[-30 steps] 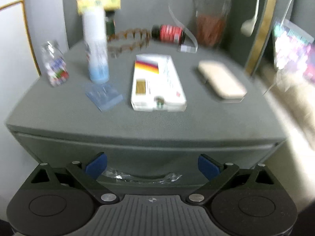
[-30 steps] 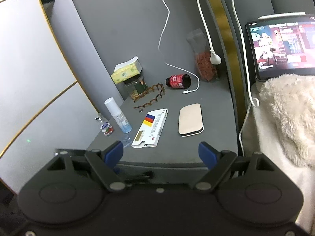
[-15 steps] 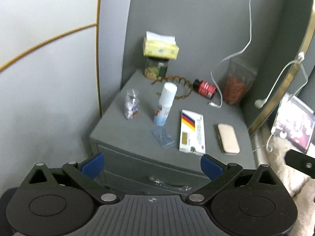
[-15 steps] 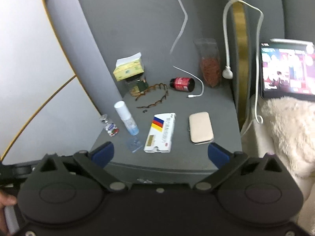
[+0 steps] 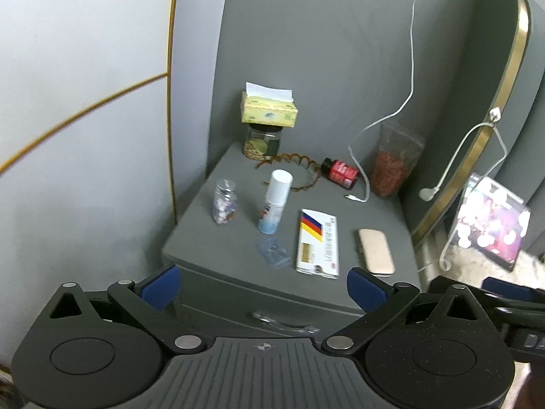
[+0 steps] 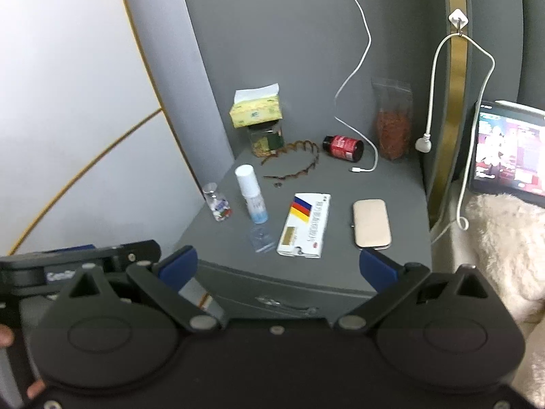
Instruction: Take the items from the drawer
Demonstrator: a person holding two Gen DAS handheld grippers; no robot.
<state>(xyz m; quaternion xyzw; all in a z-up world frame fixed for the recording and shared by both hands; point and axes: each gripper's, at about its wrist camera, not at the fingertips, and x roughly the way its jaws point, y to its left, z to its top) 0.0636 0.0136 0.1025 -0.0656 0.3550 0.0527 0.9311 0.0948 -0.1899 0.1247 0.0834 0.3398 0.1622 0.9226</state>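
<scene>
1. The grey nightstand (image 5: 218, 248) is seen from above and in front.
2. Its drawer (image 5: 238, 301) is shut, clear handle (image 5: 284, 322) untouched.
3. The left gripper (image 5: 262, 288) is held back from the drawer, fingers (image 5: 160, 284) spread wide, nothing gripped.
4. The right gripper (image 6: 277, 269) is likewise wide and empty.
5. A striped box (image 6: 305, 225) lies flat on top.
</scene>
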